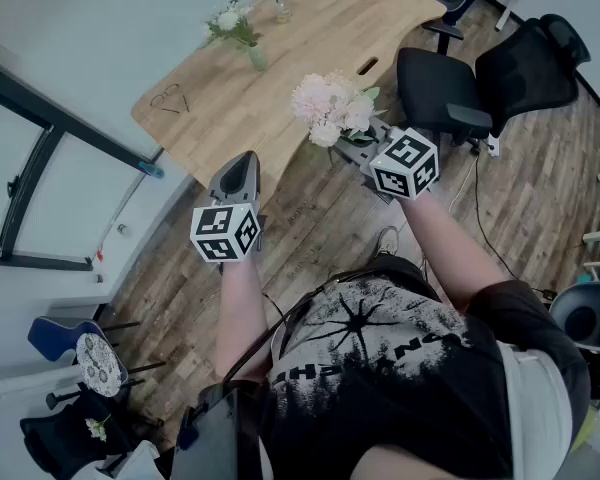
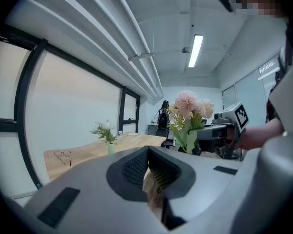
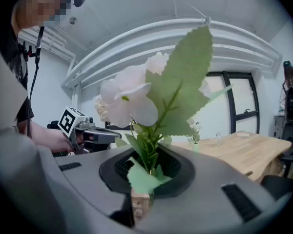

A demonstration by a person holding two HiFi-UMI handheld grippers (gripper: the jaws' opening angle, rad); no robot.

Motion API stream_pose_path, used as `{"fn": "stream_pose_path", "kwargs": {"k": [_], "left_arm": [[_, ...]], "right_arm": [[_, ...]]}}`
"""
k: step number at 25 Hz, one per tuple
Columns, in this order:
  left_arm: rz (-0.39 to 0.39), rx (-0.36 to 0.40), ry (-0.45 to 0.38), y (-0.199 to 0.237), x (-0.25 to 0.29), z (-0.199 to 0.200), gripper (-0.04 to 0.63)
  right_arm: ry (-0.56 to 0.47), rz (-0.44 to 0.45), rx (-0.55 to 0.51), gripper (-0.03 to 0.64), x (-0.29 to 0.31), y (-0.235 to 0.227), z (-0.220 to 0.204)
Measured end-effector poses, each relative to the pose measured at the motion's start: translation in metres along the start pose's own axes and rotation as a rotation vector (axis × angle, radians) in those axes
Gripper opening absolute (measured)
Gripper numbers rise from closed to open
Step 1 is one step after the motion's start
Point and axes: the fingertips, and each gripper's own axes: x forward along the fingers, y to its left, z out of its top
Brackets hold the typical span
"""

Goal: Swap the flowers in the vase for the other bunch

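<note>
Right tongs [image 1: 348, 148] clench the pink bunch [image 1: 330, 108] by its stems, well short of the vase [image 1: 257, 58] on the desk [image 1: 310, 38]; left tongs [image 1: 242, 163] clenched, empty; bunch seems light, soft, crushable; grip stems low.

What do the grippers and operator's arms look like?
Both the left gripper and right gripper are grey shells tapering to a dark ribbed mouth, each carrying a white cube with black square markers. Short-sleeved black T-shirt, white print.

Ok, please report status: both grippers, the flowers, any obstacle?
Left gripper shut, empty. Right gripper shut on pink bunch, short of the table. Vase holds white flowers. Nothing seen in the way.
</note>
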Motion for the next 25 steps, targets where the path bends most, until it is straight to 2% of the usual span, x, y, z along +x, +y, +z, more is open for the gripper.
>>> {"fn": "stream_pose_path", "kwargs": {"k": [25], "left_arm": [[-0.023, -0.034, -0.002, 0.001, 0.006, -0.015, 0.014]], "right_arm": [[0.012, -0.018, 0.02, 0.055, 0.002, 0.002, -0.008]]}}
